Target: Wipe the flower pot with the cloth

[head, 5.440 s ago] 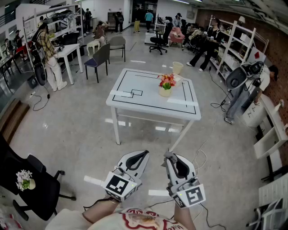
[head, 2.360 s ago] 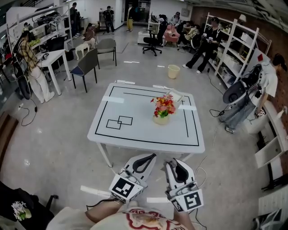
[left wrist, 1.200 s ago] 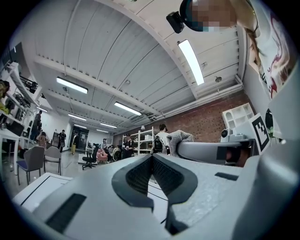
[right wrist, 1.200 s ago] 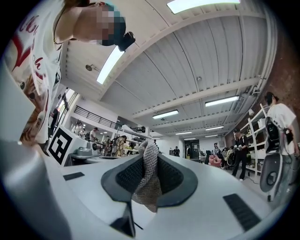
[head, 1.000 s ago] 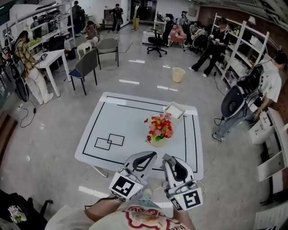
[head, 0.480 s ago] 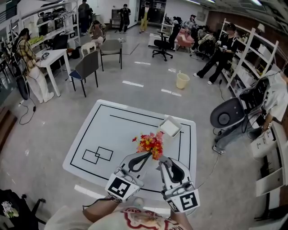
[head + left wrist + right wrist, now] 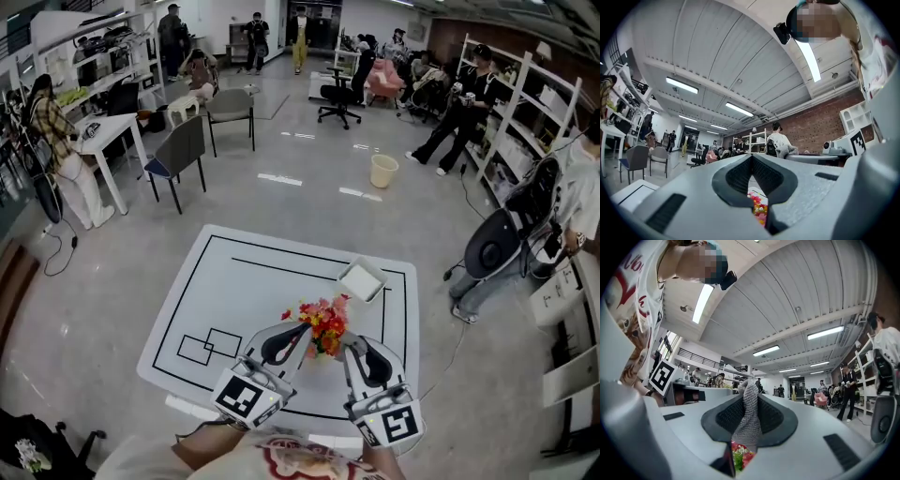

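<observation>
Workshop floor of pale polished concrete is recorded, with a white table (image 7: 244,291) marked in black lines at the centre of the head view. Toward 5 o'clock on the tabletop the flower pot (image 7: 323,330) is found, topped by red and yellow flowers; its lower body is largely screened by the two grippers. A small white tray (image 7: 362,279) is noted at 2 o'clock on the table, apart from the pot. The left gripper (image 7: 302,330) is held at the near table edge, at 9 o'clock of the pot, with its jaws pressed together and nothing between them; flowers are seen beyond them in the left gripper view (image 7: 751,157). The right gripper (image 7: 349,343) is held at 3 o'clock of the pot, just beside the flowers. Its jaws are closed on a grey knitted cloth (image 7: 747,420), which stands up past the tips. Whether either gripper touches the pot cannot be told. A yellow bucket (image 7: 382,171) stands on the floor at 12 o'clock, well beyond the table.
</observation>
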Tool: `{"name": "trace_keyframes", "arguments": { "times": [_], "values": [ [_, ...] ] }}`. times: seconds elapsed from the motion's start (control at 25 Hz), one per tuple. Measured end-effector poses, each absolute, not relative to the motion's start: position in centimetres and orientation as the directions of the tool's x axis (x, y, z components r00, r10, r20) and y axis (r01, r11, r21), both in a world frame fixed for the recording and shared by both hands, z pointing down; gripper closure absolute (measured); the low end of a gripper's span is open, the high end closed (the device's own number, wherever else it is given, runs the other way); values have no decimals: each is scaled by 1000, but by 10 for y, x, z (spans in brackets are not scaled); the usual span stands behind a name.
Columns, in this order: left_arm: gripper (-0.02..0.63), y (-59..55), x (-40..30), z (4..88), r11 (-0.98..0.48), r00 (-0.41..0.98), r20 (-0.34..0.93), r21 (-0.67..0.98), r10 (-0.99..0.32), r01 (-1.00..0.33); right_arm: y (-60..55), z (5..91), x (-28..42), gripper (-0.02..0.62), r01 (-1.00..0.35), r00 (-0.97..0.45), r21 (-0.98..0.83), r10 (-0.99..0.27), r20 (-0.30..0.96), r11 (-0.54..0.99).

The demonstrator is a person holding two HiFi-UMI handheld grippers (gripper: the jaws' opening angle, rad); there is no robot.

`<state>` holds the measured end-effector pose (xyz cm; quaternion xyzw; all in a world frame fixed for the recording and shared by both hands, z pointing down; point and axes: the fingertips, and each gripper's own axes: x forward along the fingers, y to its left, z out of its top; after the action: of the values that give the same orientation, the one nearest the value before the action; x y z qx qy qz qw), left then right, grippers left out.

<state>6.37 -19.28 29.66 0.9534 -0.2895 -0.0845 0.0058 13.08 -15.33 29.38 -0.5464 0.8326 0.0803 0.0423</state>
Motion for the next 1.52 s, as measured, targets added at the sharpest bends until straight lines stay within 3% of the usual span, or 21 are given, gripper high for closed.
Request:
{"name": "trace_keyframes", "arguments": {
  "times": [0.48,1.52],
  "values": [
    [604,-208,78,311,-853,845,-119,52,-522,-520,-162,312,163,526,-952,-304,71,-946,-111,298],
    [604,-212,77,364,-813,817,10,84,-577,-576,-182,387,198,526,-957,-290,-1,-957,9,290]
  ]
}}
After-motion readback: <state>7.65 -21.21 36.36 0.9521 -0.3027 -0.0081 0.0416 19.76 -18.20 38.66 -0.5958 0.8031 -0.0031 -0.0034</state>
